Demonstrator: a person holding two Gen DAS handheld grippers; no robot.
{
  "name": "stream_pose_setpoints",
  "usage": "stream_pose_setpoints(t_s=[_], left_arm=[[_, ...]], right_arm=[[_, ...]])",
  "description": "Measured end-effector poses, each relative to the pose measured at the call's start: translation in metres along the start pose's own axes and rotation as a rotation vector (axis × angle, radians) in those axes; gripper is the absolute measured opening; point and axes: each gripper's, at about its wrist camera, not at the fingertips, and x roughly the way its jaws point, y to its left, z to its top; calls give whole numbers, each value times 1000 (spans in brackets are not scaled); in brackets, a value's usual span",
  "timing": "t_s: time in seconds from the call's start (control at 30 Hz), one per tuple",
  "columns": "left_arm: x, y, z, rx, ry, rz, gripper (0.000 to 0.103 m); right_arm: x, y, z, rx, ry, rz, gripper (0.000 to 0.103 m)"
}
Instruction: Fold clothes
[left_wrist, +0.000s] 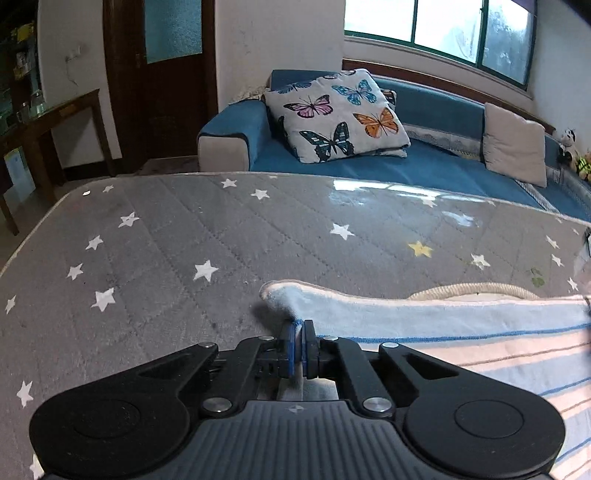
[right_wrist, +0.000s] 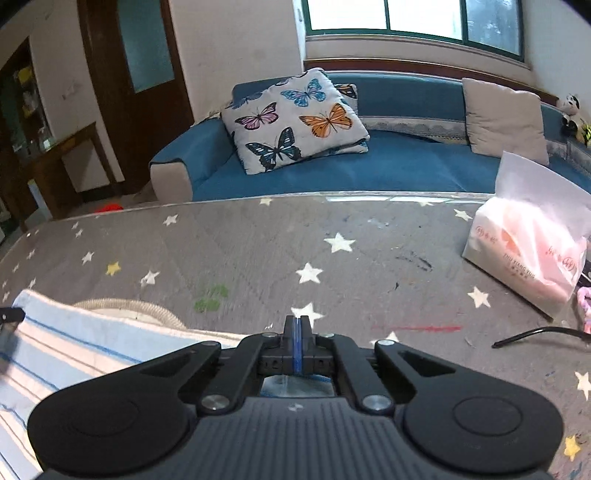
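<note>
Both your grippers are closed: the left gripper (left_wrist: 298, 326) pinches a corner of the striped cloth (left_wrist: 461, 332) lying along the table's (left_wrist: 184, 240) near edge, the right gripper (right_wrist: 297, 325) clamps its other end.

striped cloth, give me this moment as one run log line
step: fold | left tongs: shut on striped cloth corner | right tongs: shut, grip unclear | surface: star table cover | nearby: tissue pack
</note>
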Motion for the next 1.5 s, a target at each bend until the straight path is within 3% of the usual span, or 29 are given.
stream_pose_setpoints(t_s=[0.1,0.3,0.37,0.4,0.5,0.63,0.7,0.8,0.9,1.13,1.17,1.2,1.23,1.27,1.5], left_arm=[[4,2,-1,-2,13,1,4],[8,3,-2,-2,14,4,6],[9,3,-3,5,11,2,4],[9,3,-3,7,8,3,4],[6,4,-1,0,-16,5,3],[1,4,6,-12,-64,1,3],[4,5,9,-13,-61,1,3],[11,7,7,-16,-34,3,4],[15,8,5,-13,-25,5,4],[17,10,5,-7,-20,3,4],[17,10,5,-6,-20,3,4],[17,10,4,-5,-21,3,4],[18,10,4,-5,-22,4,4],[18,10,4,-7,-25,5,4],[19,14,10,-39,-56,12,4]], right_arm=[[4,-2,-4,-4,39,-4,28],[15,-5,-12,14,76,-9,34],[17,-2,-13,0,76,-2,27],[17,-1,-13,-4,77,7,6],[16,6,-12,-35,43,-1,0],[9,8,-2,-33,-56,-34,0],[11,7,3,-30,-55,-40,0],[14,3,3,-5,-11,-18,10],[18,-1,1,5,24,-13,35],[30,-2,-6,-4,62,-29,37],[30,-1,-6,-8,60,-28,37],[31,0,-6,-14,58,-26,28],[31,1,-6,-18,56,-17,12],[31,2,-6,-17,55,-3,7],[25,15,6,-50,-56,-27,6]])
